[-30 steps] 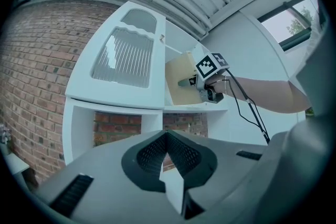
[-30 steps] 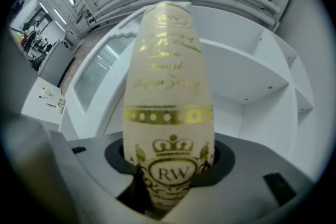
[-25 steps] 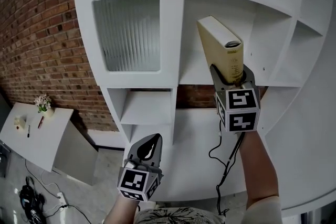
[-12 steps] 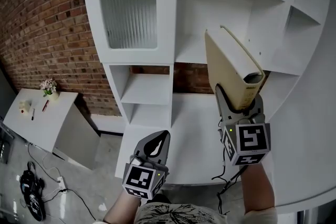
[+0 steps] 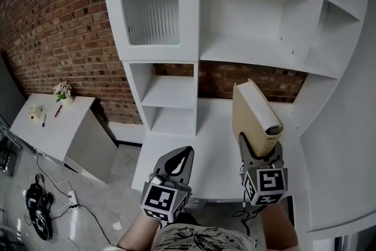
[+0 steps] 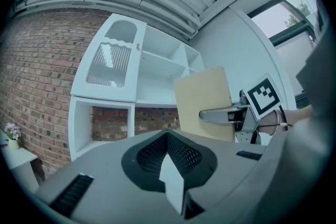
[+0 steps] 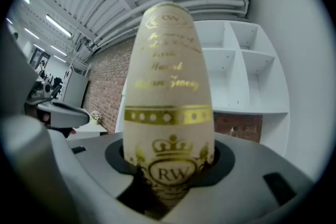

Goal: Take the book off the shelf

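A cream book (image 5: pixel 251 111) with gold lettering on its spine (image 7: pixel 170 107) stands upright in my right gripper (image 5: pixel 259 151), which is shut on its lower end. It hangs clear of the white shelf unit (image 5: pixel 258 14), above the white counter (image 5: pixel 200 144) below the shelves. In the left gripper view the same book (image 6: pixel 202 97) shows with a right gripper finger (image 6: pixel 218 114) across its cover. My left gripper (image 5: pixel 178 163) sits low and to the left of the book, its jaws together with nothing between them (image 6: pixel 168 162).
The shelf unit has a ribbed glass door (image 5: pixel 150 9) at upper left and open cubbies (image 5: pixel 170 91) under it. A brick wall (image 5: pixel 64 26) is to the left. A low white table (image 5: pixel 56 126) carries a small flower pot (image 5: pixel 62 91). Cables (image 5: pixel 38 211) lie on the floor.
My right gripper has brought the book down and back from the upper shelf compartment to just above the counter. The left gripper has barely moved.
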The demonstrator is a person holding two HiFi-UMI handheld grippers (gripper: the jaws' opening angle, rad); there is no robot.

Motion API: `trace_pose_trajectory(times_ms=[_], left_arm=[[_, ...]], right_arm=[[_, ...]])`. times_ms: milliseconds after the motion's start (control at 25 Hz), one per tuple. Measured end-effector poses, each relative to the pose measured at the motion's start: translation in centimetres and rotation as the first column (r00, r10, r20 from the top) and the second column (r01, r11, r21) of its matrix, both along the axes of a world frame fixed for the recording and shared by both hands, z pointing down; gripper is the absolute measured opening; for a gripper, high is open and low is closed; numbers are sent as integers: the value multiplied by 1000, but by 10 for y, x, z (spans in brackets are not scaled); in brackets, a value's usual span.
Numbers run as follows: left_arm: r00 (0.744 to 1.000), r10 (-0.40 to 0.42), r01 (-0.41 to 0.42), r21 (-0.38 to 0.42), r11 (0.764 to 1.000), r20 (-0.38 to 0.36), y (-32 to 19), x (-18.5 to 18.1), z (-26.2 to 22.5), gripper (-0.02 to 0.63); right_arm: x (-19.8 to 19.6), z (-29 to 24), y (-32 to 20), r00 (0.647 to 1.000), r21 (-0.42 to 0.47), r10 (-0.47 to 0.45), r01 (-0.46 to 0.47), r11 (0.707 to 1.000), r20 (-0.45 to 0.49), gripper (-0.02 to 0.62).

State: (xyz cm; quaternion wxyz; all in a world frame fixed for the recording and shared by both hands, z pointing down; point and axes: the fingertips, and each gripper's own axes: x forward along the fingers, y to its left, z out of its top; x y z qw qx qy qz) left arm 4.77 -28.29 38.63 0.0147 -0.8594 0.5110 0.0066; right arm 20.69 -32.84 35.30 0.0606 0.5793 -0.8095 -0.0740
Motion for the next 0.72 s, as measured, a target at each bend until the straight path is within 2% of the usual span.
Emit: trace_pose_trajectory(times_ms=[160,360,720], left_arm=[[1000,0,0,-28,1000,9,6,3,15,11],[999,25,-24,-40,999,23,11,12,30,11],[1000,-7,7,-49,999,-2,3,8,33,12]], right_arm=[[-3,44,9,1000,-66,-10,11,998,14,235],[-4,73,18,999,-126,-25,31,992,47,235],[-8,73,21,998,-108,-61,64,992,32,233]])
